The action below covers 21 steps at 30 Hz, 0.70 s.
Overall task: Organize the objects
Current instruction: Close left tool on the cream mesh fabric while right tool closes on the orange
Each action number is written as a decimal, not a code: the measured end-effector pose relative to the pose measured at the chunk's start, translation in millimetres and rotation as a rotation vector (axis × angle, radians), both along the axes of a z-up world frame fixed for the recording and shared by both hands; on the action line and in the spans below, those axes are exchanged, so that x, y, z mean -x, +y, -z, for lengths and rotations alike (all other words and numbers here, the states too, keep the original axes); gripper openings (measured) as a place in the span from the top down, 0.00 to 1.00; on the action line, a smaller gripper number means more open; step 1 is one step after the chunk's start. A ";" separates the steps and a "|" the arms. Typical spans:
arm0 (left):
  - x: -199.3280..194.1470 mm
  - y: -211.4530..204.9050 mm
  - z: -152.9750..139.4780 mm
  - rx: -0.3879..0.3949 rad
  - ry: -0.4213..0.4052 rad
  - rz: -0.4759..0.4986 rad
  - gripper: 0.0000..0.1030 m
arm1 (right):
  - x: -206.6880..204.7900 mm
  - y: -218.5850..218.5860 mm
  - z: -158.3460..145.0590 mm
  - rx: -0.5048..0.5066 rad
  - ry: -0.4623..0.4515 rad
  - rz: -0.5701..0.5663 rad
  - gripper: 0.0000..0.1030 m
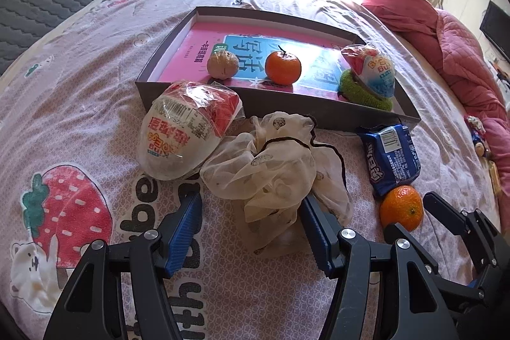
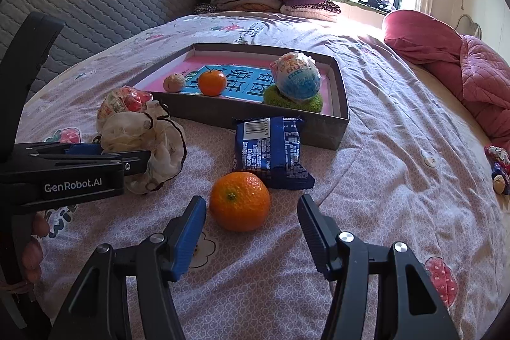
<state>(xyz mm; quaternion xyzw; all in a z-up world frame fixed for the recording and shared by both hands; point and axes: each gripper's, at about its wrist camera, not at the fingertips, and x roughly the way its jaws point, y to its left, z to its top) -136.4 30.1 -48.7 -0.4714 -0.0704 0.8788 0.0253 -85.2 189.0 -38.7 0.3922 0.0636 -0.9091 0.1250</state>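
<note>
Orange tangerine [image 2: 239, 201], blue snack packet [image 2: 272, 152], cream mesh bag [image 1: 271, 168] with black drawstring, pink strawberry-print bedsheet [image 1: 79, 78], grey tray [image 2: 341, 104].

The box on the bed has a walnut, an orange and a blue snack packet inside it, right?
Not quite. The blue snack packet lies on the bed outside the box, against its front wall, as the right wrist view shows. Inside are the walnut, an orange and a wrapped toy egg on a green ring.
</note>
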 end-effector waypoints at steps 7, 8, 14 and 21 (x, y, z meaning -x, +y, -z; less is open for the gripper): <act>2.1 2.7 -0.4 -0.025 0.007 0.009 0.42 | 0.7 -5.8 3.9 -0.030 0.010 -0.009 0.46; 2.6 3.5 -0.2 -0.026 0.005 0.011 0.44 | 0.7 -5.8 4.2 -0.029 0.011 -0.010 0.48; 4.9 10.0 -1.1 -0.054 0.007 0.033 0.66 | 1.4 -7.2 7.5 -0.006 -0.012 -0.032 0.60; 3.6 11.9 -1.1 -0.099 0.021 0.055 0.85 | 4.5 -0.2 8.0 0.053 -0.027 -0.029 0.60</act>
